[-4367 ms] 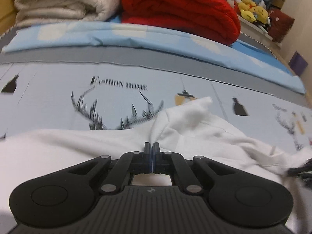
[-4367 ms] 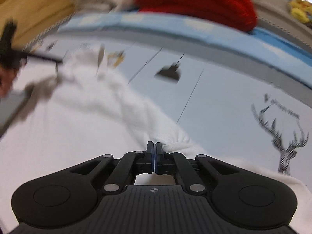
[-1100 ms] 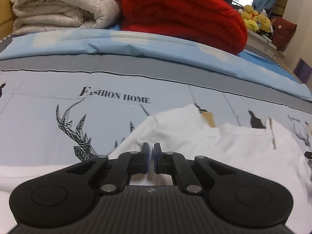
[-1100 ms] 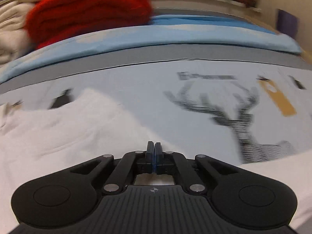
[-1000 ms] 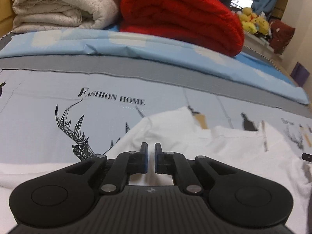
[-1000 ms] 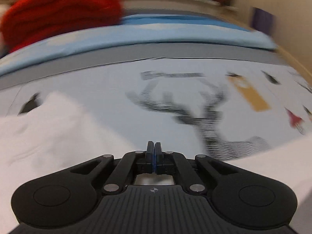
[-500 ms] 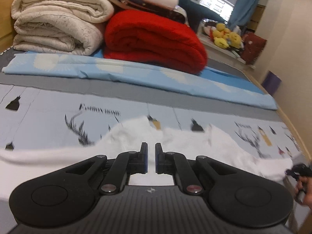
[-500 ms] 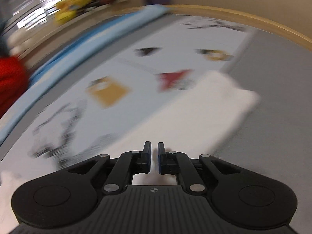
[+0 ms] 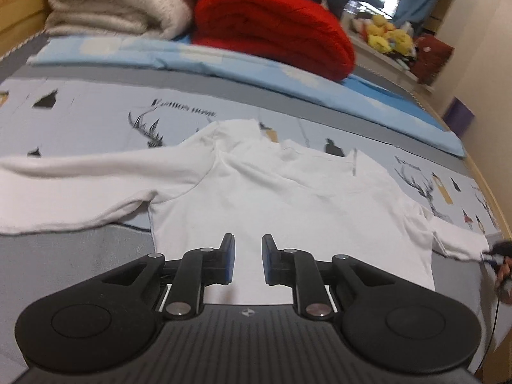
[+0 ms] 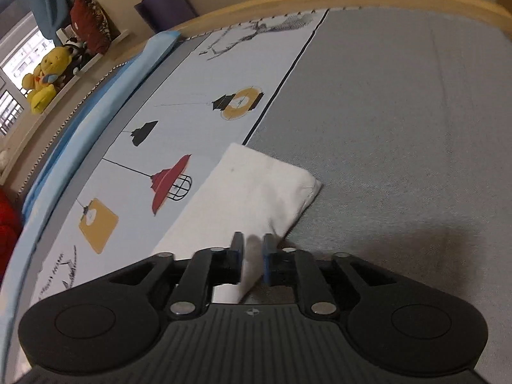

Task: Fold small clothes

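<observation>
- White long-sleeved shirt (image 9: 272,198) lies spread flat on the bed (image 9: 80,256), both sleeves stretched outward; one garment in view.
- Left gripper (image 9: 248,262) hovers over the shirt's lower body, jaws parted, holding nothing.
- Right gripper (image 10: 253,257) sits at the right sleeve (image 10: 252,188); cloth runs between its parted jaws, which look released rather than pinching.
- Judged step: spreading looks finished, folding not yet begun.
- Next move probably calls for closing on a sleeve cuff and carrying it across the body.
- Beyond: one red blanket (image 9: 272,25), one cream blanket (image 9: 118,3), several yellow plush toys (image 9: 388,36).
</observation>
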`<state>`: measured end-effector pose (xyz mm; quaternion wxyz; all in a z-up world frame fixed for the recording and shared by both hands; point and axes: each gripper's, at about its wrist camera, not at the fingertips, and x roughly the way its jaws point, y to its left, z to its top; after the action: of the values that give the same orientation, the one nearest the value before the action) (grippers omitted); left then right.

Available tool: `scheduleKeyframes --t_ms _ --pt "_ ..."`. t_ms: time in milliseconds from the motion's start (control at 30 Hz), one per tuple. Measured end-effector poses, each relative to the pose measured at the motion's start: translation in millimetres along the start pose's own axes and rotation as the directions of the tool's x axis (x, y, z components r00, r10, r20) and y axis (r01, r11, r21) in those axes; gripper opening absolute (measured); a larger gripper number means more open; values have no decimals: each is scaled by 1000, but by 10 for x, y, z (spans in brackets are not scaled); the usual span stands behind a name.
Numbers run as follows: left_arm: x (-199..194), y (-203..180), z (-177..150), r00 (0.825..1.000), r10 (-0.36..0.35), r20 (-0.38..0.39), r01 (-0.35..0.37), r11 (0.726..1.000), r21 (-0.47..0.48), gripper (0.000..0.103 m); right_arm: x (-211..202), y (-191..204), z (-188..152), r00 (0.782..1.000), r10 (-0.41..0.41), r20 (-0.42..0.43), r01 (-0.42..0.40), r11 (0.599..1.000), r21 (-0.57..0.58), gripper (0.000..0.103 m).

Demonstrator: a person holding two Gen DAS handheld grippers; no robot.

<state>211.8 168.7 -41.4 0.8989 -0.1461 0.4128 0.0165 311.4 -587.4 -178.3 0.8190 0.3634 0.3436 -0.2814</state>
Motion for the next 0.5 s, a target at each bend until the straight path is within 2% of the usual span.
scheduleKeyframes --t_ms 67,133,167,200,267,300,367,400,500 --pt "54 38 3 1000 -2 -19 1 1000 -30 19 -38 23 -25 998 -69 11 69 998 -14 21" --pt "77 30 6 1000 4 -25 -5 1000 -19 19 -85 29 -31 992 -122 4 122 992 8 21" --pt "81 17 10 1000 7 -22 -7 1000 -6 19 -112 28 -32 991 -132 0 132 991 26 22" --pt "82 10 13 1000 9 -18 -9 1000 3 19 -116 37 -26 994 -113 -3 113 993 34 27" --pt "79 9 6 1000 11 -14 -10 1000 5 19 -55 65 -3 998 -70 -2 70 997 11 28" --pt "74 11 0 1000 11 -13 -11 1000 3 19 -20 64 4 996 -88 1 88 996 8 28" --pt "61 15 -11 1000 11 -12 -11 1000 6 19 51 40 10 996 -91 13 91 996 25 21" --pt "53 12 -16 1000 11 -11 -11 1000 12 19 70 49 20 996 -88 23 88 996 12 4" --pt "26 35 -27 1000 17 -10 -17 1000 23 19 59 3 98 996 -41 76 39 999 31 3"
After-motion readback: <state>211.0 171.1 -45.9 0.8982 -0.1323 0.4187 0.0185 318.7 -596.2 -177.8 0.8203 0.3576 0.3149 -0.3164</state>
